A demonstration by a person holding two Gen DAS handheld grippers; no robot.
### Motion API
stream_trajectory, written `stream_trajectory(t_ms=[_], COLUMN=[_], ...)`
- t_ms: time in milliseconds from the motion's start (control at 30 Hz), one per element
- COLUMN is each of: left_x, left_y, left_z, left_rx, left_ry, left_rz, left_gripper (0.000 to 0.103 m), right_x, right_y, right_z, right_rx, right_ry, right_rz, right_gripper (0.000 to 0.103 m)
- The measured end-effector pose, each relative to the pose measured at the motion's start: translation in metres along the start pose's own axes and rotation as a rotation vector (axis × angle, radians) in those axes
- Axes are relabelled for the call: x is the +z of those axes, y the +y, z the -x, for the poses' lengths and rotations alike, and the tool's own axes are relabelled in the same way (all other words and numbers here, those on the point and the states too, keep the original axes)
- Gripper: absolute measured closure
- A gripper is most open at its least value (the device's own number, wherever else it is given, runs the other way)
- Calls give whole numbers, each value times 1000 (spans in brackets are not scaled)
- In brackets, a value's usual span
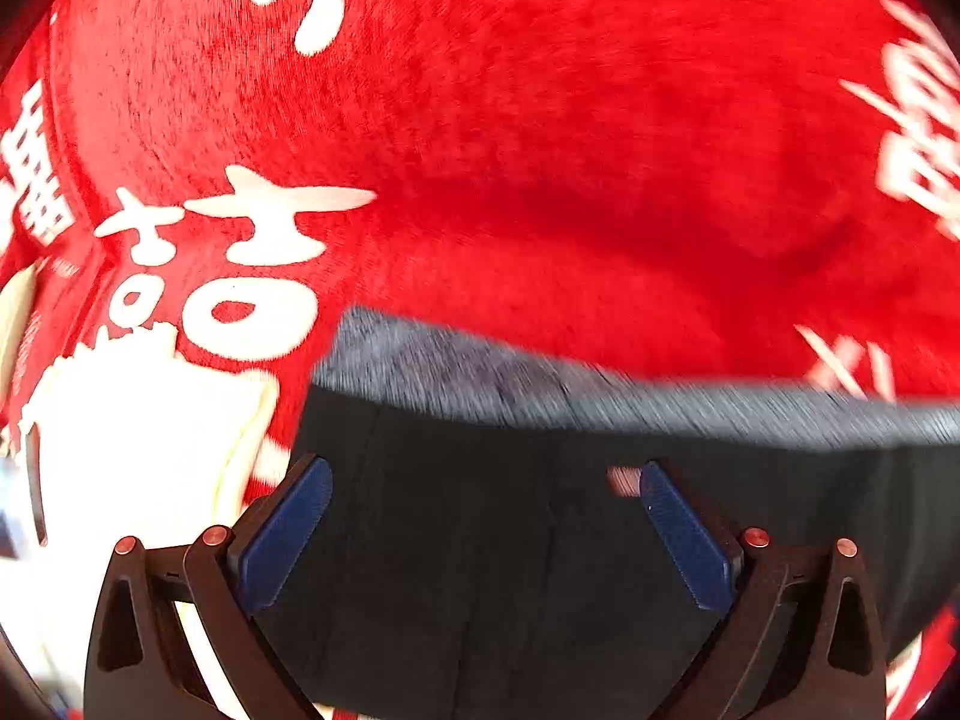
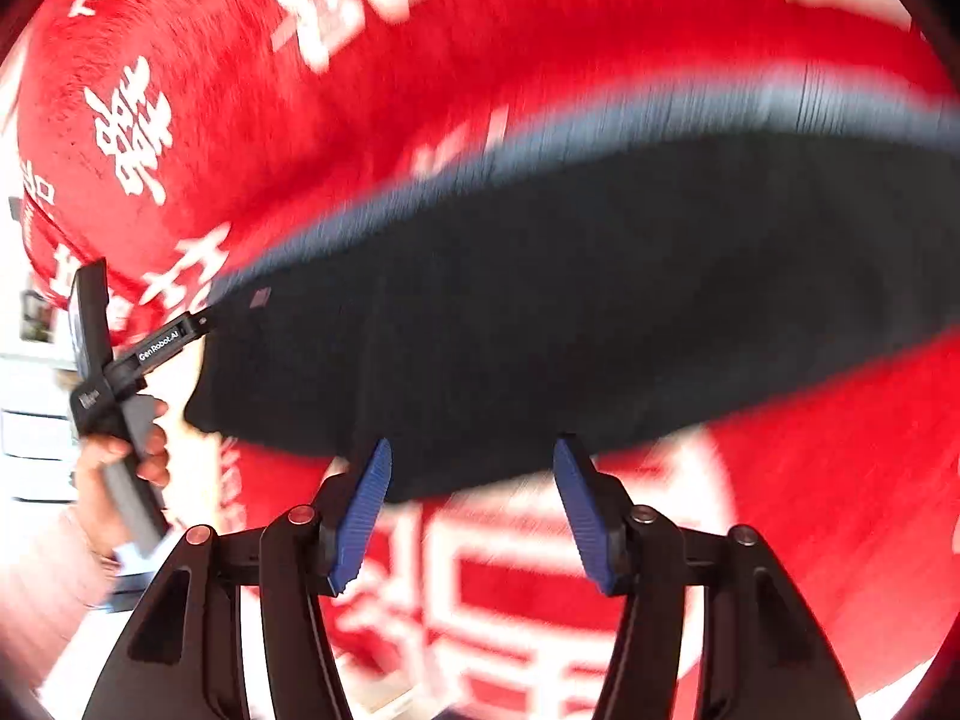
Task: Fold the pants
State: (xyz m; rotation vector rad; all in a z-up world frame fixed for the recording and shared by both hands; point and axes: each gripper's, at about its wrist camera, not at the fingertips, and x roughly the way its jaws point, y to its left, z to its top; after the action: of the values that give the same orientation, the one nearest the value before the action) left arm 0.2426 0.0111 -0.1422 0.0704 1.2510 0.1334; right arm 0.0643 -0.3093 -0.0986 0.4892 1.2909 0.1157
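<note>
Left gripper (image 1: 486, 480) stands wide apart over the dark pants (image 1: 480, 540), its blue pads (image 1: 288, 534) pressing nothing. Right gripper (image 2: 472, 462) is released likewise, the pants' near edge lying just beyond its tips. The pants rest on a red blanket (image 2: 600, 12) with white characters; the room is blurred.

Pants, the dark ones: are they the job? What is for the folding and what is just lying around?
For the job: dark pants; left gripper and right gripper, both open.
Just lying about: red blanket with white writing, under the pants; white thing at its edge.
</note>
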Motion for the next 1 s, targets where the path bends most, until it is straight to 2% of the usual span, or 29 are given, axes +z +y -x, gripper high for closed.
stream_trajectory(t_ms=[67, 100, 133, 200, 233, 267, 333, 367, 467, 533, 667, 767, 867, 1000], left_x=[7, 7, 6, 5, 4, 3, -4, -10, -28, -40, -64, -79, -88, -91], left_y=[3, 5, 10, 10, 10, 6, -3, -12, -46, -72, -148, -211, -261, -305], left_z=[-29, -40, -43, -38, -35, -26, -8, 5, 32, 46, 71, 82, 88, 95], left_rx=[91, 95, 63, 74, 83, 87, 60, 42, -28, -75, -182, -223, -253, -281], left_ry=[48, 71, 46, 59, 67, 75, 69, 58, 61, 63, 62, 68, 75, 85], left_rz=[33, 44, 79, 82, 76, 56, 9, -21, -92, -132, -226, -281, -300, -277], left_gripper=[0, 0, 0, 0, 0, 0, 0, 0, 0, 0, 0, 0, 0, 0], right_x=[15, 21, 24, 27, 27, 28, 26, 22, 7, -5, -30, -39, -47, -45], right_y=[-5, -14, -22, -41, -48, -48, -47, -47, -57, -70, -108, -137, -168, -217], right_z=[2, -1, -3, -21, -25, -20, -6, 2, 16, 23, 43, 57, 74, 97], right_rx=[-87, -114, -123, -166, -156, -135, -118, -108, -55, -52, -62, -78, -79, -54], right_ry=[-35, -34, -28, 27, 45, 21, 0, -10, -4, 10, 6, -16, -40, -114], right_rz=[26, 12, -7, -45, -64, -75, -82, -88, -133, -166, -263, -322, -383, -481], right_gripper=[42, 42, 42, 43, 43, 43, 33, 33, 32, 32, 32, 32, 33, 33])
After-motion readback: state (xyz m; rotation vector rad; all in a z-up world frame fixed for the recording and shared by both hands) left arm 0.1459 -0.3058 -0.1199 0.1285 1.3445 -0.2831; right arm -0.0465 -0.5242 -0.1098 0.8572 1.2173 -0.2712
